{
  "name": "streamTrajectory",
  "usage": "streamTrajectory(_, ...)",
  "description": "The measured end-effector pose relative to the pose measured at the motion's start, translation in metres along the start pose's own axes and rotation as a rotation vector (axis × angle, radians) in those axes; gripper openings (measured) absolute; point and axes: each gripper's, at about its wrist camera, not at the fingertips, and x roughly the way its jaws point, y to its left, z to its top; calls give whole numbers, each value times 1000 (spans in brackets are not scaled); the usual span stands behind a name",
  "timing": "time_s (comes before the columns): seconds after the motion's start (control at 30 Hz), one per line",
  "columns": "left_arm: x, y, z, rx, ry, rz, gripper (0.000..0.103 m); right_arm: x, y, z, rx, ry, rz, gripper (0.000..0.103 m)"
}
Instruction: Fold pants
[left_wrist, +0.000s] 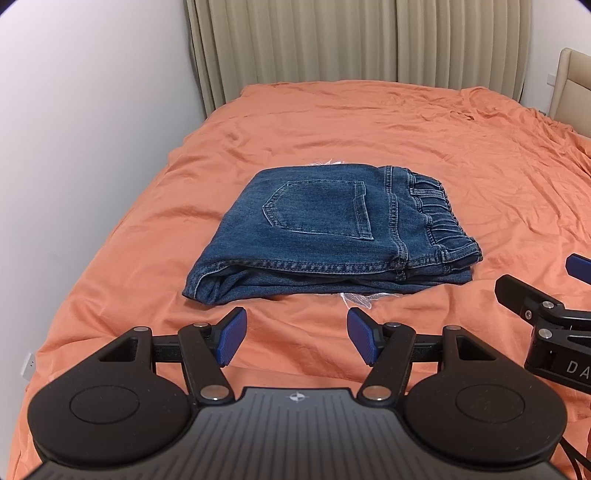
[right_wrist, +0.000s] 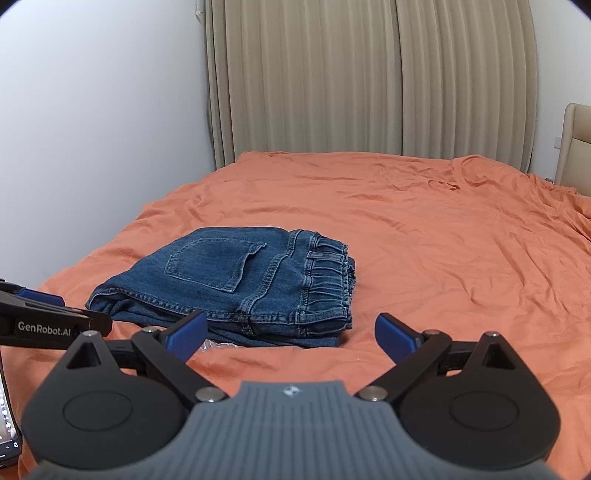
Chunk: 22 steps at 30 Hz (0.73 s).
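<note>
Ahead of my left gripper (left_wrist: 295, 339) and my right gripper (right_wrist: 291, 338), both spread wide and holding nothing, the folded blue denim pants (left_wrist: 328, 229) lie on the rumpled orange bedsheet (left_wrist: 369, 122), beige pleated curtains (right_wrist: 369, 81) hanging beyond.

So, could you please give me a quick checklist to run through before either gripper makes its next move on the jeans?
1. Jeans folded into a compact stack: ok.
2. Left gripper open, holding nothing: ok.
3. Right gripper open, holding nothing: ok.
4. Both grippers short of the denim, not touching it: ok.
5. Clear plastic peeking from under the near edge, could snag: not ok.
6. Layers underneath aligned: cannot tell, hidden by the top fold.
7. Orange bedsheet smooth around the stack: not ok, wrinkled.
</note>
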Motion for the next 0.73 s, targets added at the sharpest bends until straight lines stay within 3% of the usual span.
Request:
streamTrajectory(0.4, -6, -9, 4, 54, -46, -6, 73, -2, -4, 0, 7, 6, -4, 93)
streamTrajectory(0.73, -7, -4, 5, 40, -56, -4, 74, -2, -6, 0, 12, 12, -1, 93)
